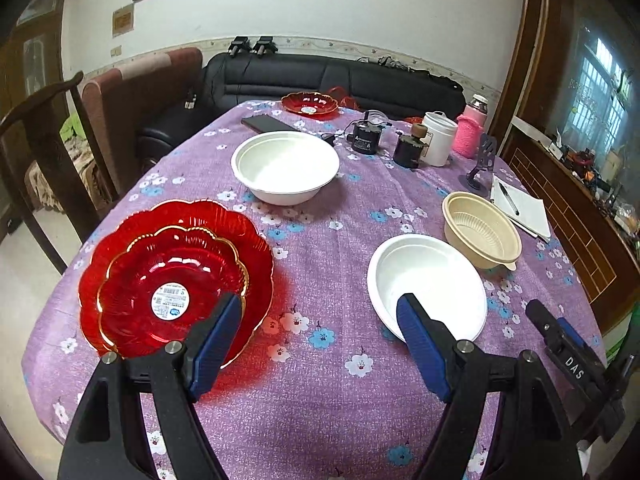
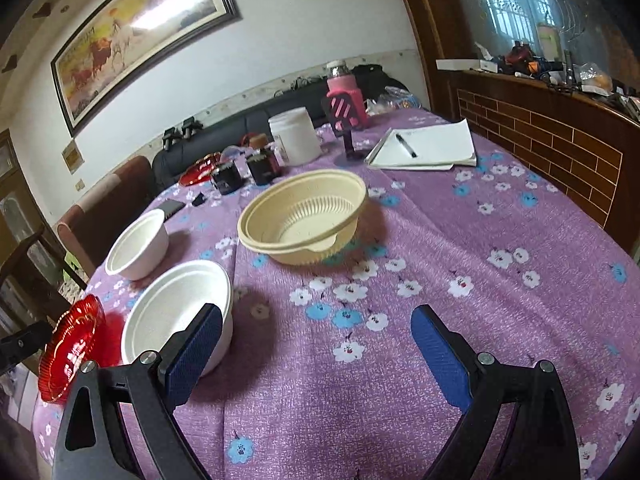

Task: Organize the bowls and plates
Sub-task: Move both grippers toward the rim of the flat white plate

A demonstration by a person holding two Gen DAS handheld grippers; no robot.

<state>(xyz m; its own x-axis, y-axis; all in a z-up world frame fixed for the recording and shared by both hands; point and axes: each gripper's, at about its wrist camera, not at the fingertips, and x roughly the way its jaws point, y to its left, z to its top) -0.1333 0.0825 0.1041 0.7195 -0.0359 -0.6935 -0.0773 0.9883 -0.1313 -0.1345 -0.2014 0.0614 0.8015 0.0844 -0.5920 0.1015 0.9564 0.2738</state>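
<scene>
The table point(image 1: 340, 380), covered with a purple cloth printed with white and blue flowers, carries everything.

At its near left edge lie 2 stacked red plates point(image 1: 176, 276): a small scalloped one with a white sticker sits inside a larger one.

Toward the far middle stands a far white bowl point(image 1: 285, 166), upright and well apart from the rest.

A near white bowl point(image 1: 426, 284) sits at the near right, and just beside it, further right, is a beige bowl point(image 1: 482, 230) with a ribbed inside.

At the far edge lies a third red plate point(image 1: 309, 103), near a white jar point(image 1: 439, 138), 2 dark containers and a pink-sleeved bottle point(image 1: 472, 128).

A notepad point(image 1: 520, 206) with a pen on it lies at the right.

The left tongs point(image 1: 318, 320) hang over the cloth between the stacked plates and the near white bowl, spread wide and pinching nothing.

The right tongs point(image 2: 316, 334) are likewise spread and bare, over open cloth with the near white bowl point(image 2: 180, 312) by their left finger and the beige bowl point(image 2: 304, 216) beyond.
</scene>
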